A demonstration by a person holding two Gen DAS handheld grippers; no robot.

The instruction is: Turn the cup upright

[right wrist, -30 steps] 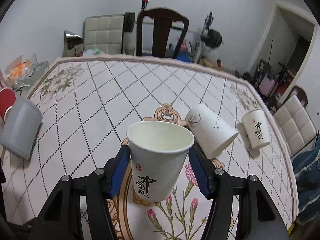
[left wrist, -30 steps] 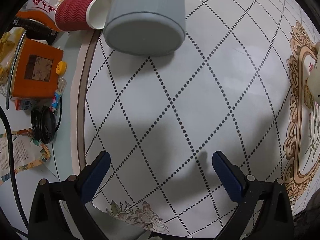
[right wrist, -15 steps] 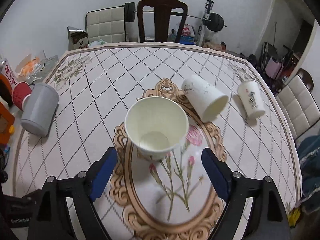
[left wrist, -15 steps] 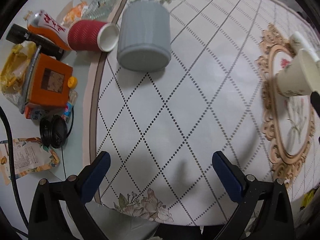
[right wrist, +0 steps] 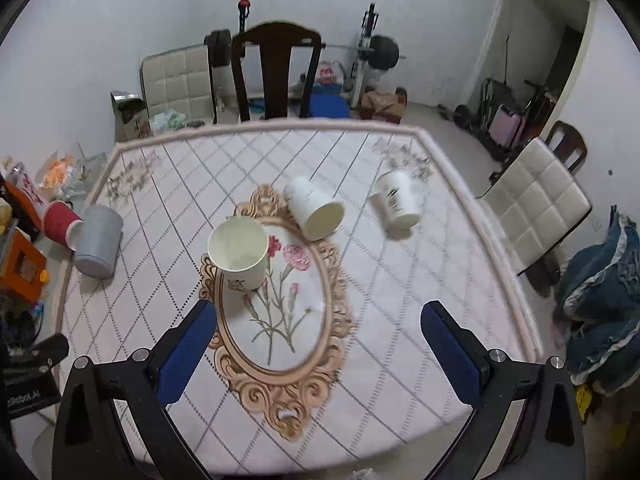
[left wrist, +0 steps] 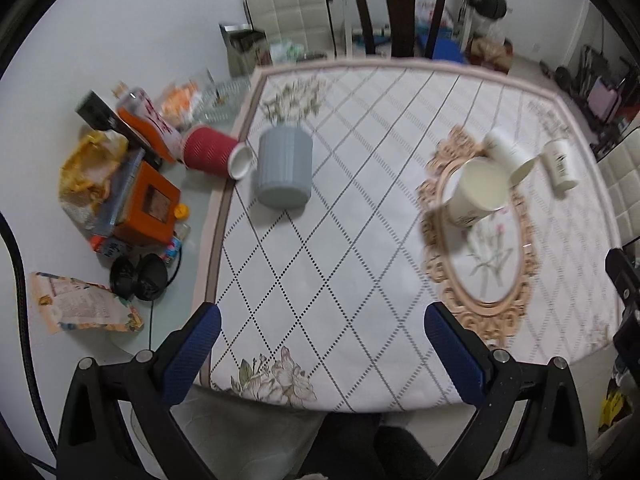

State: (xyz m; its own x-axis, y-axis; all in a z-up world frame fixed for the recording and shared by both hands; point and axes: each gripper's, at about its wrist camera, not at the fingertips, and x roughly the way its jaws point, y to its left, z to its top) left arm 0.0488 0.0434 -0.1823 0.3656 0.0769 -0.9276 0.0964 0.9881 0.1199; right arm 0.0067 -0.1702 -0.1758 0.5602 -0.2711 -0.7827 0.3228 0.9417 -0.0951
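A white paper cup (right wrist: 239, 254) stands upright on the oval floral medallion (right wrist: 280, 344) of the tablecloth; it also shows in the left wrist view (left wrist: 476, 194). Two more white paper cups lie on their sides behind it (right wrist: 316, 208) and to its right (right wrist: 396, 200). A grey cup (left wrist: 285, 166) stands upside down at the cloth's left edge, with a red ribbed cup (left wrist: 214, 152) lying beside it. My left gripper (left wrist: 320, 354) is open and empty, high over the near table edge. My right gripper (right wrist: 320, 350) is open and empty, well back from the upright cup.
Clutter sits on the table's left strip: an orange box (left wrist: 150, 210), snack bags (left wrist: 84, 308), a black cable coil (left wrist: 138, 278). A dark wooden chair (right wrist: 276, 76) stands at the far side, a white padded chair (right wrist: 536, 204) at the right.
My right gripper opened and let go of the white cup, which now stands upright on the medallion. Both grippers pulled back and up from the table.
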